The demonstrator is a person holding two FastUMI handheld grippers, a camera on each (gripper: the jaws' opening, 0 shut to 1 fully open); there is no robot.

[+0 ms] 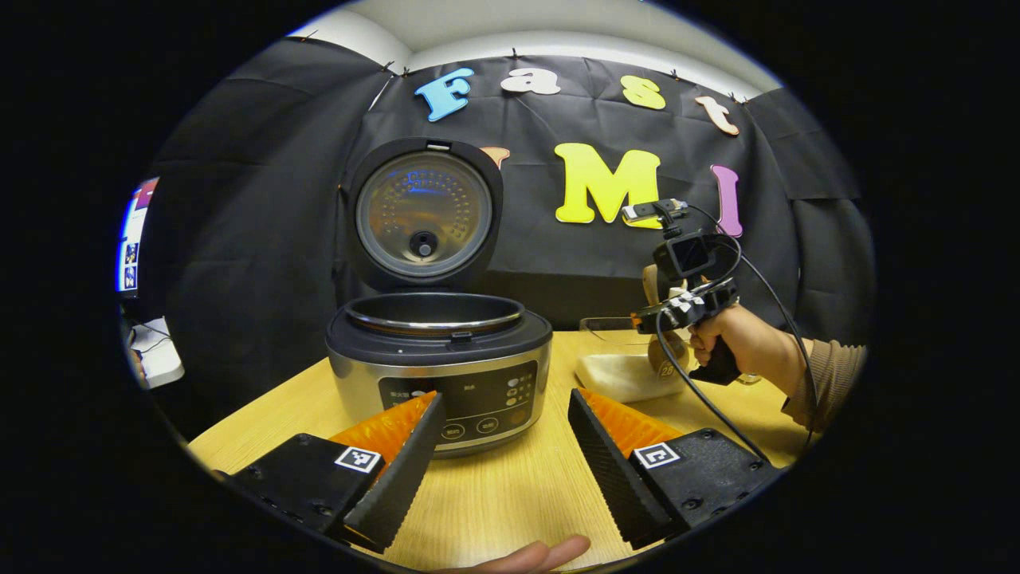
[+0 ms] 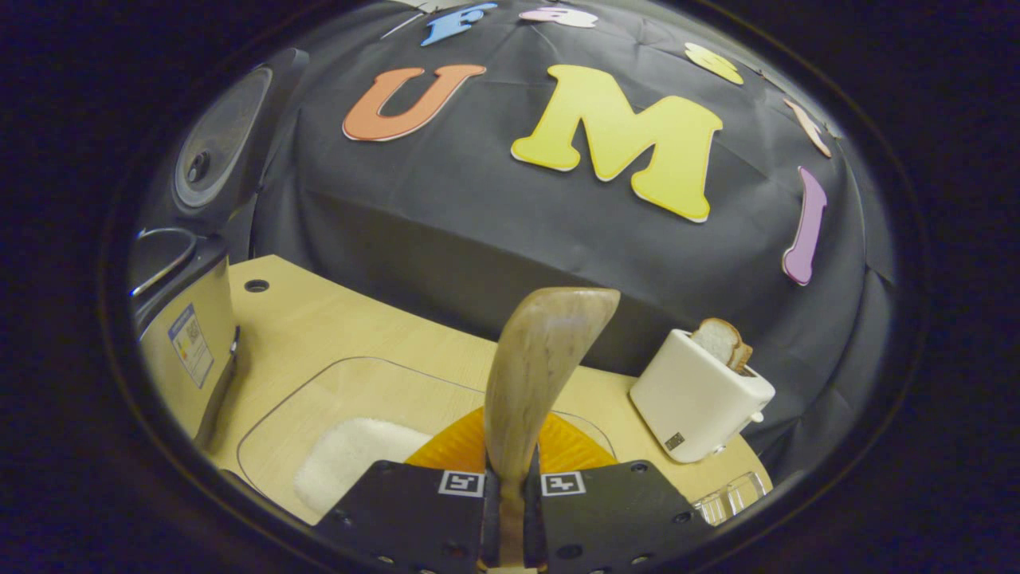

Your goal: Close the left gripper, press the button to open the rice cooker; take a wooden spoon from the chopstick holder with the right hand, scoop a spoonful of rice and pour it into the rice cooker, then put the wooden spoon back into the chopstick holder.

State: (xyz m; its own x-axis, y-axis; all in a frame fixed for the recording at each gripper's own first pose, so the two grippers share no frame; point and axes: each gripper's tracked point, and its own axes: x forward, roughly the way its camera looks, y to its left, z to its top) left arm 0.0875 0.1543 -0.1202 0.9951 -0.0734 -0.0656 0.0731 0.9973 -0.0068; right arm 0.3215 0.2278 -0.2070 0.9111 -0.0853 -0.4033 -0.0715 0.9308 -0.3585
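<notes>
The rice cooker (image 1: pixel 437 375) stands open on the wooden table, its lid (image 1: pixel 422 211) upright and the inner pot (image 1: pixel 434 312) bare. My left gripper (image 1: pixel 502 446) hovers open in front of its control panel, nothing between the fingers. To the right a hand holds my right gripper (image 1: pixel 677 307) above a pile of white rice (image 1: pixel 621 376). In the right gripper view, my right gripper (image 2: pixel 512 494) is shut on the handle of the wooden spoon (image 2: pixel 542 359), whose bowl points up and forward over the clear tray (image 2: pixel 275 410) holding the rice (image 2: pixel 355 462). Whether the spoon carries rice is hidden.
A white toaster (image 2: pixel 701 399) with a slice of bread (image 2: pixel 721 341) stands at the right by the booth wall. A clear glass item (image 2: pixel 729 493) sits near the table's right edge. The cooker (image 2: pixel 179 335) is left of the tray. Fingertips (image 1: pixel 530 554) rest at the front table edge.
</notes>
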